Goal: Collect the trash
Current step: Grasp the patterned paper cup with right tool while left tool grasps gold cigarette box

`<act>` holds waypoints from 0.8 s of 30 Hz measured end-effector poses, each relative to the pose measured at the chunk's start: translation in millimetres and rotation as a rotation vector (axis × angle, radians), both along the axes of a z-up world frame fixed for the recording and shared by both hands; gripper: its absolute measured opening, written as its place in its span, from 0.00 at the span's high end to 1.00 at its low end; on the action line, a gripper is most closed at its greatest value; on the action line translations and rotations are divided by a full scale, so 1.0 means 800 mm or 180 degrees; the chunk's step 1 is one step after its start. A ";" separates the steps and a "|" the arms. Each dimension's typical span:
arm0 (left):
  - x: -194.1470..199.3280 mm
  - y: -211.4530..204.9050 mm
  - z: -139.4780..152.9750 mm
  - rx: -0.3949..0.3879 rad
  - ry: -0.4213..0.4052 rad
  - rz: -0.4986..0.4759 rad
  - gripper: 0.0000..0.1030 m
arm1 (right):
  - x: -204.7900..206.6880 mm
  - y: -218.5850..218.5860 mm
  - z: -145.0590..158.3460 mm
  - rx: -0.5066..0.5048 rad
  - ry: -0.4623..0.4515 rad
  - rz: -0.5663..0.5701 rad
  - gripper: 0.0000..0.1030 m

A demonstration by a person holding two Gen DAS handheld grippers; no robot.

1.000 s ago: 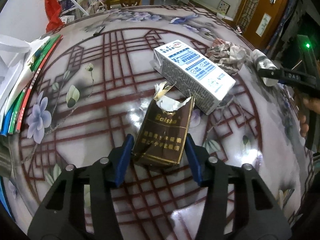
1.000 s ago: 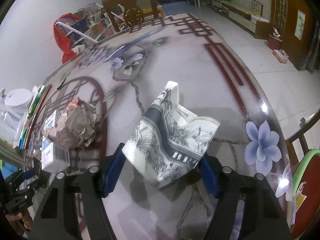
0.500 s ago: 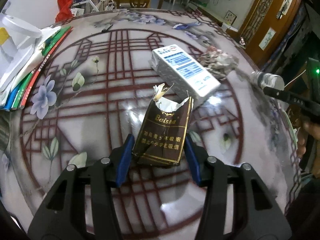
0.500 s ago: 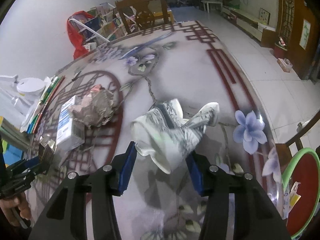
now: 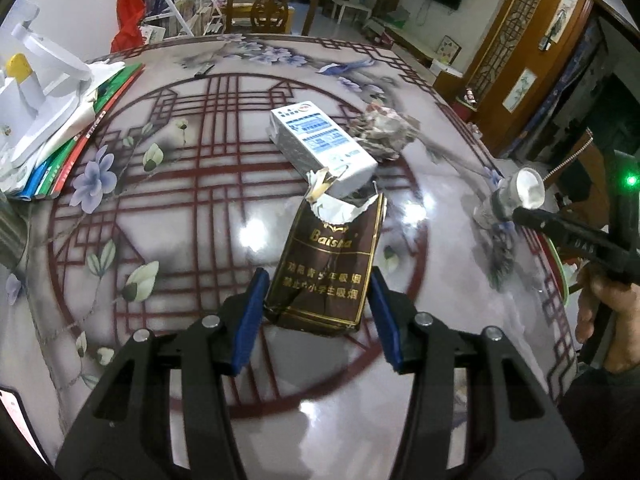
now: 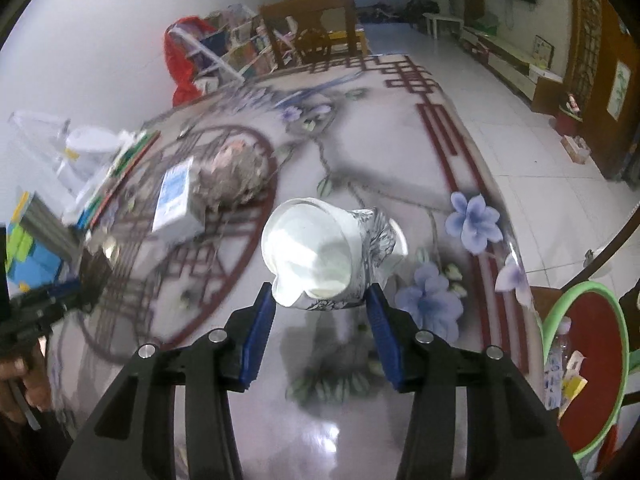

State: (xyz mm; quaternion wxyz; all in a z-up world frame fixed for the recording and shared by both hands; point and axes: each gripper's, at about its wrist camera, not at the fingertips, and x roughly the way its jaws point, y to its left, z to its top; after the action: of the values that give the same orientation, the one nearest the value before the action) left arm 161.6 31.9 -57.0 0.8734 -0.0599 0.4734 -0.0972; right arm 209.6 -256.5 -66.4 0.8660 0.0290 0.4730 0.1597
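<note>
Trash basin (image 6: 576,364) shows only in the right wrist view.

The left tongs (image 5: 316,300) are black with flat blue pads (image 5: 250,316) and round silver screws. The right tongs (image 6: 320,312) look the same. One arm carries white letters and a small green light.

brown cigarette pack (image 5: 326,276): lower corners hidden behind the pads of the left hand-held gripper (image 5: 318,308).
paper cup (image 6: 324,258): near rim covered by the right hand-held gripper (image 6: 320,312); print too blurred to read.
white carton (image 6: 174,200): label smeared by blur.
crumpled paper (image 6: 232,178): outline blurred.
basin (image 6: 618,360): cut off by the right edge.
bench (image 5: 200,208): near edge hidden behind the gripper arms.
</note>
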 end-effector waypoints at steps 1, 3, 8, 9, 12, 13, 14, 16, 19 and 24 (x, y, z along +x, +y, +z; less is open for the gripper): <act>-0.002 -0.001 0.000 0.0008 -0.0003 -0.0009 0.53 | -0.005 0.000 -0.001 -0.0064 -0.0032 0.0017 0.52; -0.006 -0.004 -0.001 0.0008 0.0001 -0.0023 0.53 | -0.011 0.004 -0.003 -0.0148 -0.0040 0.0024 0.31; -0.009 -0.008 -0.007 -0.0007 0.0032 -0.0057 0.53 | -0.015 -0.005 -0.007 0.0055 0.0091 -0.0137 0.11; -0.009 -0.009 -0.009 -0.0012 0.0035 -0.0064 0.53 | -0.013 -0.006 -0.010 0.0058 0.0132 -0.0161 0.11; -0.007 -0.012 -0.013 -0.0030 0.0044 -0.0073 0.53 | -0.006 -0.004 -0.020 -0.0091 0.0184 -0.0223 0.11; -0.007 -0.012 -0.014 -0.0044 0.0046 -0.0072 0.53 | -0.004 -0.005 -0.025 -0.0109 0.0246 -0.0250 0.11; -0.008 -0.012 -0.014 -0.0060 0.0043 -0.0076 0.53 | -0.004 -0.007 -0.030 -0.0085 0.0298 -0.0274 0.11; -0.011 -0.013 -0.013 -0.0070 0.0023 -0.0090 0.53 | -0.009 -0.007 -0.035 -0.0098 0.0314 -0.0258 0.11; -0.014 -0.017 -0.013 -0.0084 0.0003 -0.0110 0.53 | -0.016 -0.004 -0.045 -0.0210 0.0338 -0.0204 0.11; -0.017 -0.024 -0.015 -0.0109 0.0010 -0.0120 0.53 | -0.019 -0.004 -0.060 -0.0310 0.0388 -0.0139 0.48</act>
State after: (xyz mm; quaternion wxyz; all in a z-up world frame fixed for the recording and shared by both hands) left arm 148.0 12.6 -68.8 0.8695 -0.0661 0.4741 -0.1216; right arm 194.7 -259.4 -114.5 0.8393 0.0068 0.5313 0.1154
